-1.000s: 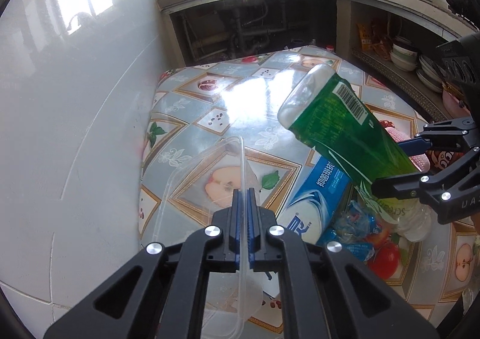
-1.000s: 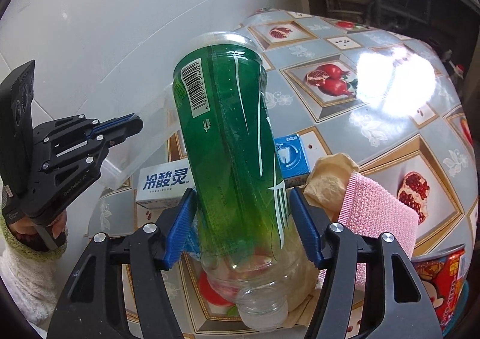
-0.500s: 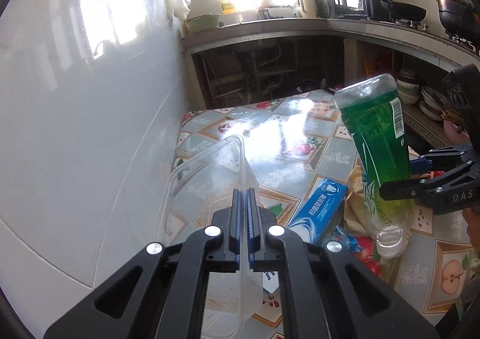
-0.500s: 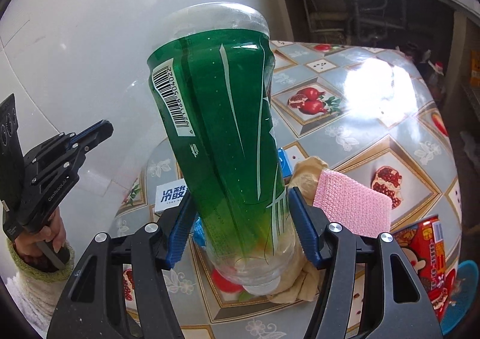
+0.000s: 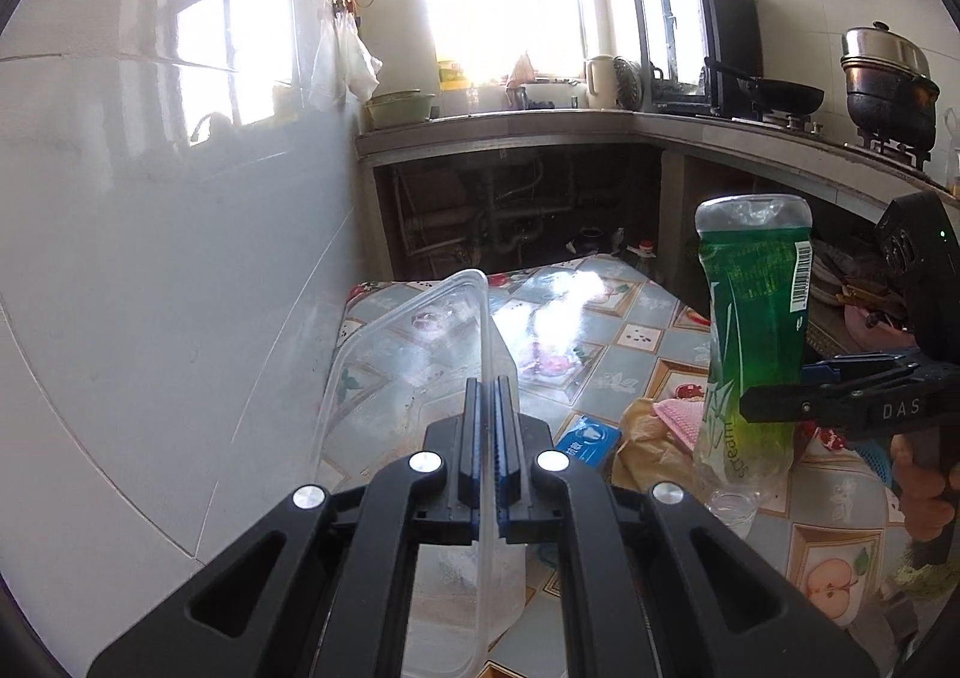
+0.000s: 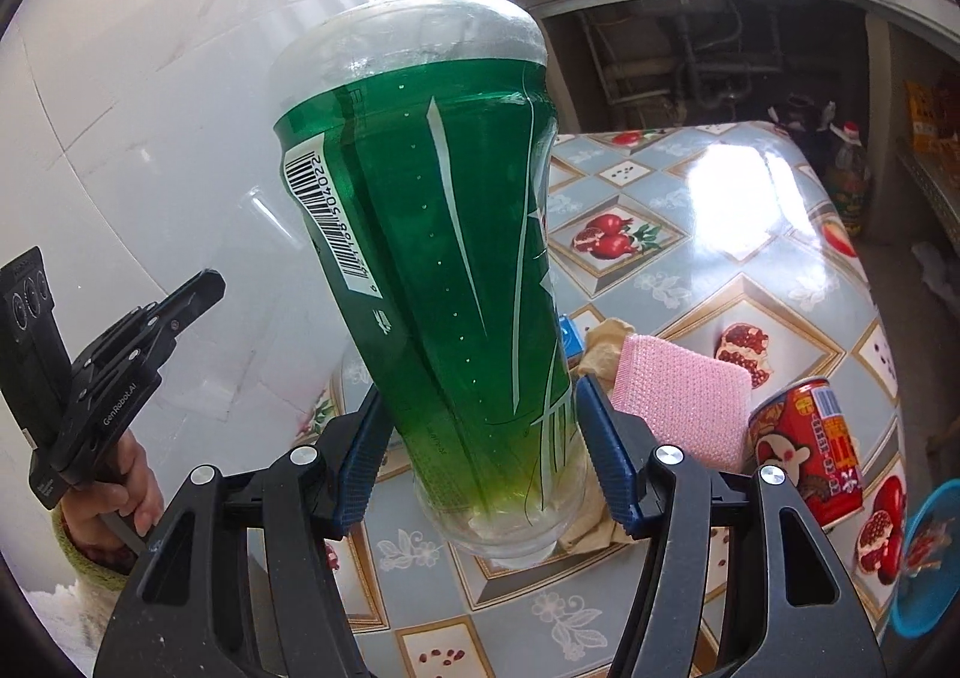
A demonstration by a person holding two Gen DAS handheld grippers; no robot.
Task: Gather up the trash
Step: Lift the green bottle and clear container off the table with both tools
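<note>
My right gripper [image 6: 480, 456] is shut on a green-labelled clear plastic bottle [image 6: 444, 258], held upside down above the table, cap end down. The bottle also shows in the left wrist view [image 5: 753, 330], right of centre, with the right gripper [image 5: 840, 402] clamped on it. My left gripper [image 5: 487, 438] is shut on the rim of a clear plastic container [image 5: 408, 354], lifted and tilted over the table's left side by the wall. The left gripper [image 6: 162, 312] shows at the left of the right wrist view.
The fruit-patterned table [image 6: 750, 234] holds a pink sponge cloth [image 6: 678, 390], a tan crumpled wrapper [image 5: 648, 444], a blue toothpaste box [image 5: 588, 438], a red can [image 6: 804, 450] and a blue dish [image 6: 924, 558]. A white wall [image 5: 150, 288] runs along the left. Kitchen counters stand behind.
Both grippers have risen. The bottle went from leaning to nearly upright, upside down. The clear container has lifted off the table and tilted up.
</note>
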